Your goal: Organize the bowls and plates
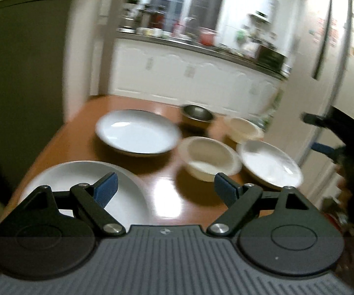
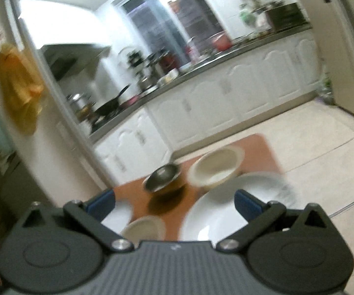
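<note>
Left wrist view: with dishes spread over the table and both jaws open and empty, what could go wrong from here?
1. The near white plate lies at the table's near corner; a push could slide it off.
2. The cream bowl sits tight beside the right plate; gripping one may knock the other.
3. Both views are motion-blurred, so aim at thin rims may be poor.

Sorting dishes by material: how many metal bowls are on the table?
1. The round steel bowl sits at the far side of the brown wooden table, behind the white dishes; others may be hidden.
</note>
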A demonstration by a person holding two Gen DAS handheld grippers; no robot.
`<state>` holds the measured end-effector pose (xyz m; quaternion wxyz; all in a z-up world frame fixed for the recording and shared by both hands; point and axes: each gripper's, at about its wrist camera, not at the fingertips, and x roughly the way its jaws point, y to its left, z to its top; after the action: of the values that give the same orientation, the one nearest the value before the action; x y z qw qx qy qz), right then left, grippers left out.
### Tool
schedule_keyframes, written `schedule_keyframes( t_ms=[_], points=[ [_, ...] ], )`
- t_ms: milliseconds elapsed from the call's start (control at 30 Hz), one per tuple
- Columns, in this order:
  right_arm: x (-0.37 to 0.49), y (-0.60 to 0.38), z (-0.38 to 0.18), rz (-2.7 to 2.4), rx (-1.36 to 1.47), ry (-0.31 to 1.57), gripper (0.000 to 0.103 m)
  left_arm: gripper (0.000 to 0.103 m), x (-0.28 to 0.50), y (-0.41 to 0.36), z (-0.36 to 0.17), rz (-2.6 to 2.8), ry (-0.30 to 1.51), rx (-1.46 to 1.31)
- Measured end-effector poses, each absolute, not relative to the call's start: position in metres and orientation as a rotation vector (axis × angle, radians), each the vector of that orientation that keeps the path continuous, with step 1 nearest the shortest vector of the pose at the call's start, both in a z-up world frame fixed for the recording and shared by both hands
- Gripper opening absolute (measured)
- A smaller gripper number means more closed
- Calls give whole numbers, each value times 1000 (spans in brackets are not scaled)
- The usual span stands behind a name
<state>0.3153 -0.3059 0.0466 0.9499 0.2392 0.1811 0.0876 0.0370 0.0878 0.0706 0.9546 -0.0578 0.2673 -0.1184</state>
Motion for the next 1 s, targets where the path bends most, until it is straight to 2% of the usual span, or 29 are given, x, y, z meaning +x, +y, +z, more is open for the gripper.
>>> schedule_keyframes(
  t_ms=[233,433,600,767,900,1000],
  points=[
    [349,-372,8,176,702,350,102,103,58,21,58,-395,603,-36],
    [375,-395,-11,215,770,386,102,103,82,-20,41,-476,662,-20],
    [383,-407,-23,219,793,400,102,94,107,-38,25,-463,689,-10],
    [383,-414,-31,287,842,397,102,80,123,-60,14,-426,711,-17],
    [386,-413,-33,320,837,410,102,78,130,-59,13,-426,724,-50],
    [388,-414,-35,342,848,414,103,68,133,-61,13,-413,716,-51]
  ],
)
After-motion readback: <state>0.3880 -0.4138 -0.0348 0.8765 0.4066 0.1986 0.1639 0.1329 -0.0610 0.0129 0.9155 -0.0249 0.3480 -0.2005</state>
